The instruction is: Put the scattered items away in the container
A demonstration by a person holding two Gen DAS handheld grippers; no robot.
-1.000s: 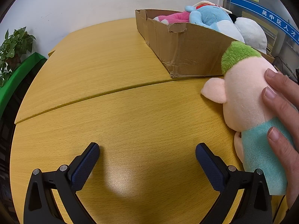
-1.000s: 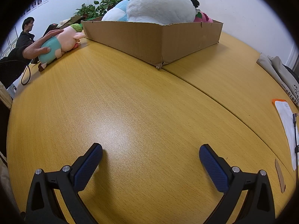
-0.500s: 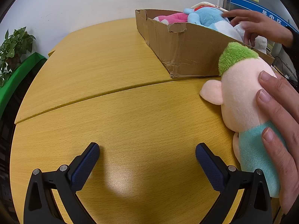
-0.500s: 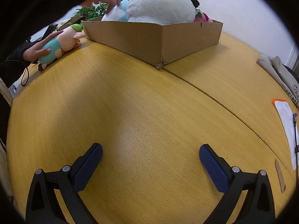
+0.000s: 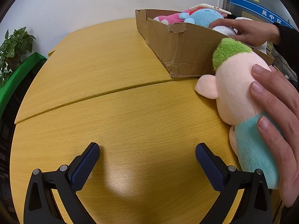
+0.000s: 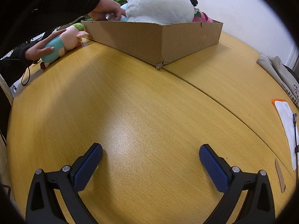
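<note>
Plush toy (image 5: pixel 241 100) lies along the frame's right edge under a bare hand (image 5: pixel 276 123), head toward the cardboard box (image 5: pixel 179 43), nearest the left gripper (image 5: pixel 147 155); both grippers rest spread wide, empty.

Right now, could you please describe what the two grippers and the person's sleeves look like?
Both the left gripper and the right gripper have black angular frames with silver screws and dark blue textured pads. No cables or markings show on them. The person wears a black knitted sleeve, with a ribbed cuff.
</note>
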